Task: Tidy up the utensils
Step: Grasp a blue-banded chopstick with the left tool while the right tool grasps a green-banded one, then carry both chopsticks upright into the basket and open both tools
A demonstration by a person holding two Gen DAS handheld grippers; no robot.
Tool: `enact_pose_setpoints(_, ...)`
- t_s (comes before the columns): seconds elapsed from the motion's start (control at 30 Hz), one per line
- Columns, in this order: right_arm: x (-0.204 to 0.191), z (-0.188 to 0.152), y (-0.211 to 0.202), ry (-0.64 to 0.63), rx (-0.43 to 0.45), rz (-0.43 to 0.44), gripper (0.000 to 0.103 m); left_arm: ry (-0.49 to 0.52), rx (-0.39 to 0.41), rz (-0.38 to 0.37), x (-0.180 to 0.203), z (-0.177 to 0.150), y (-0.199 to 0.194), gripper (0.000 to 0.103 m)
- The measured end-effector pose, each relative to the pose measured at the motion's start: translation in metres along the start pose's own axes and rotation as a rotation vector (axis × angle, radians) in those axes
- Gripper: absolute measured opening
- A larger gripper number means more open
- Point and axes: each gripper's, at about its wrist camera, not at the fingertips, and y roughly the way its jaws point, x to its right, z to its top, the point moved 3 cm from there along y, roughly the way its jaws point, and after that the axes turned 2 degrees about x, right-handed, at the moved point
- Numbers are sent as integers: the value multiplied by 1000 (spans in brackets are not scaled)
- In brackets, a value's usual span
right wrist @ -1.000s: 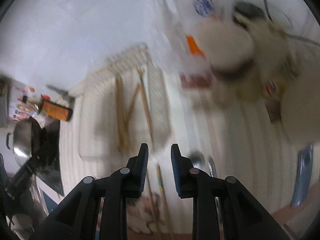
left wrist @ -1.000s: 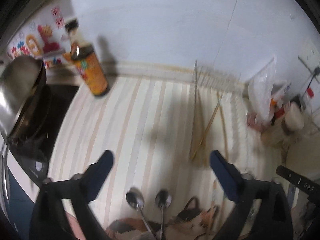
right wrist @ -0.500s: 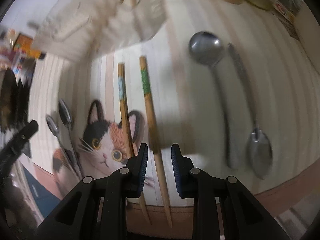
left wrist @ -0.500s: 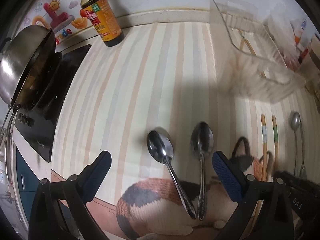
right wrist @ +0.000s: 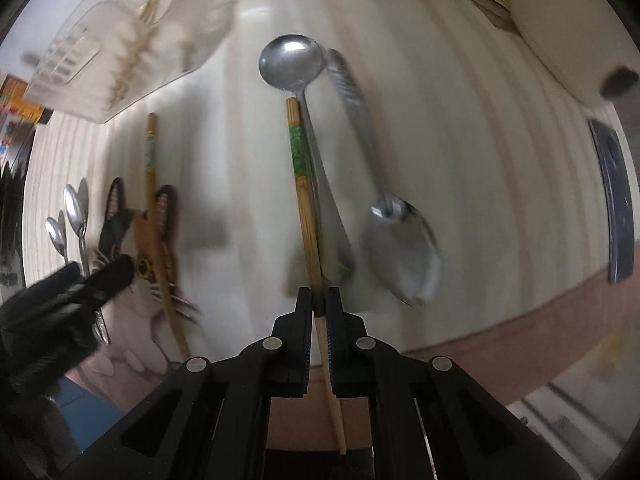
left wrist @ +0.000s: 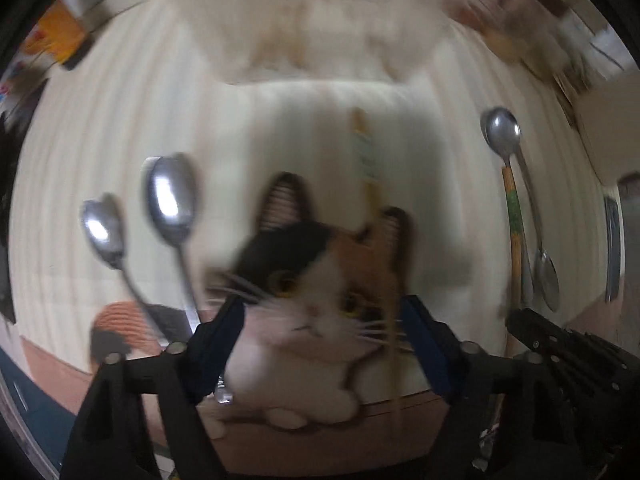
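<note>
My right gripper is shut on a green-banded chopstick, which also shows in the left wrist view. Two large metal spoons lie beside it. My left gripper is open over the cat-print mat; a second chopstick lies on the mat near its right finger. Two small spoons lie to the left. A clear utensil tray holding chopsticks stands at the back, also in the right wrist view.
An orange-labelled sauce bottle lies in view far left, blurred. Jars and packets crowd the back right. The striped counter's front edge runs close under both grippers. A dark blue object sits at the right.
My right gripper has shut on the green-banded chopstick and carried it right, next to the large spoons. My left gripper has swung right and down, from the small spoons to the cat mat.
</note>
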Motion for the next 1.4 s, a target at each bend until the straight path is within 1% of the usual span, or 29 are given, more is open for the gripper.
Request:
enact_pose_setpoints(0.03, 3, -1, -1, 7, 1, 0, 7, 11, -10, -4, 7, 0, 5, 67)
enact_pose_setpoints(0.07, 6, -2, -3, 13, 1, 0, 7, 19, -16, -5, 11, 0, 8, 59)
enact_pose_setpoints(0.1, 10, -3, -1, 17, 0, 0, 7, 35, -10, 16, 15, 0, 8, 59)
enact_pose_setpoints(0.13, 11, -4, -3, 21, 0, 1, 7, 55, -1, 25, 20, 0, 8, 54)
enact_pose_setpoints(0.17, 13, -5, -3, 24, 0, 2, 7, 83, 7, 59, 23, -1, 8, 43)
enact_pose_setpoints(0.2, 18, -6, -2, 27, 0, 4, 7, 91, 14, 59, 25, -3, 7, 35)
enact_pose_setpoints(0.23, 17, -6, -2, 27, -1, 3, 7, 94, 18, 60, 23, -5, 5, 19)
enact_pose_setpoints(0.27, 19, -4, -2, 28, 0, 1, 7, 88, 15, 58, 20, -6, 4, 7)
enact_pose_setpoints(0.3, 21, -7, -2, 29, 1, 0, 7, 77, 9, 53, 16, -8, 4, 5)
enact_pose_setpoints(0.4, 19, -5, -3, 21, 2, -21, 7, 34, -1, 48, 1, -14, 2, 4)
enact_pose_setpoints(0.47, 10, -3, -2, 16, 3, -23, 7, 1, -9, 48, -10, -19, 1, 4)
enact_pose_setpoints(0.57, -9, -2, 2, -3, 6, -11, 7, -38, -16, 25, -21, -23, 0, 5)
enact_pose_setpoints(0.63, -19, -1, 3, -33, 8, -26, 7, -41, -17, 13, -24, -23, 0, 5)
enact_pose_setpoints(0.7, -29, 2, 4, -56, 2, -39, 7, -34, -20, 19, -23, -22, 0, 7)
enact_pose_setpoints(0.83, -34, 0, 8, -46, -37, -54, 7, -32, -20, 19, -29, -12, -1, 9)
enact_pose_setpoints(0.87, -35, -1, 8, -52, -44, -60, 7, -34, -20, 16, -31, -16, -1, 9)
enact_pose_setpoints(0.97, -29, -11, 2, -61, -43, -58, 7, -41, -19, 12, -32, -17, -4, 10)
enact_pose_setpoints(1.0, -38, -17, 4, -62, -43, -59, 7, -42, -17, 12, -33, -17, -3, 10)
enact_pose_setpoints(1.1, -39, -17, 4, -75, -45, -67, 7, -44, -15, 14, -35, -14, -1, 10)
enact_pose_setpoints(1.23, -40, -17, 2, -81, -41, -62, 7, -40, -10, 18, -34, -11, -2, 10)
enact_pose_setpoints(1.27, -40, -23, 0, -81, -40, -58, 7, -35, -9, 21, -34, -10, -2, 9)
enact_pose_setpoints(1.4, -26, -27, 4, -87, -38, -52, 7, -19, 1, 42, -32, -10, 1, 4)
